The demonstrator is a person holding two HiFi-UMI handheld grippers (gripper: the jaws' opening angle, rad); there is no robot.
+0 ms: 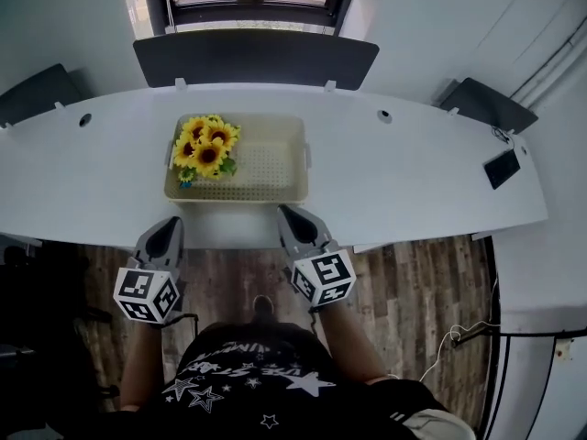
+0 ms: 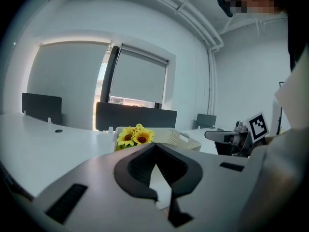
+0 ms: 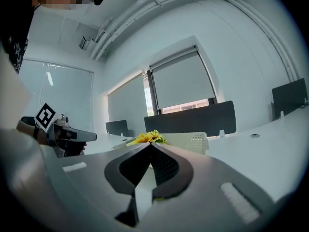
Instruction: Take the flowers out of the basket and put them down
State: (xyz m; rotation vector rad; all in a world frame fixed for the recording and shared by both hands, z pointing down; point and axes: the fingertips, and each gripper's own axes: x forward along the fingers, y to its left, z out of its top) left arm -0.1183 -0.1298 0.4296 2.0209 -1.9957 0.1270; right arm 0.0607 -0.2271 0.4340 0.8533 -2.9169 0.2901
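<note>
Task not yet begun: the left claw point(image 1: 169, 227), clenched on nothing, hangs short of the basket's near-left corner. The bunch of yellow artificial sunflowers point(image 1: 206, 145) lies untouched in the left end of the cream perforated plastic basket point(image 1: 275, 196) on the long white tabletop point(image 1: 413, 168). The right claw point(image 1: 288, 214), likewise clenched and empty, waits near the basket's near-right corner.

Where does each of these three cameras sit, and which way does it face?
Head view: on the person's head, facing steeply down at the white desk, basket and sunflowers; left tool, right tool, forearms and shirt show.
Left gripper view: on the left tool, facing along its shut jaws toward the sunflowers; right tool at right.
Right gripper view: on the right tool, facing likewise; left tool at left.
Shared: all see the sunflowers.
</note>
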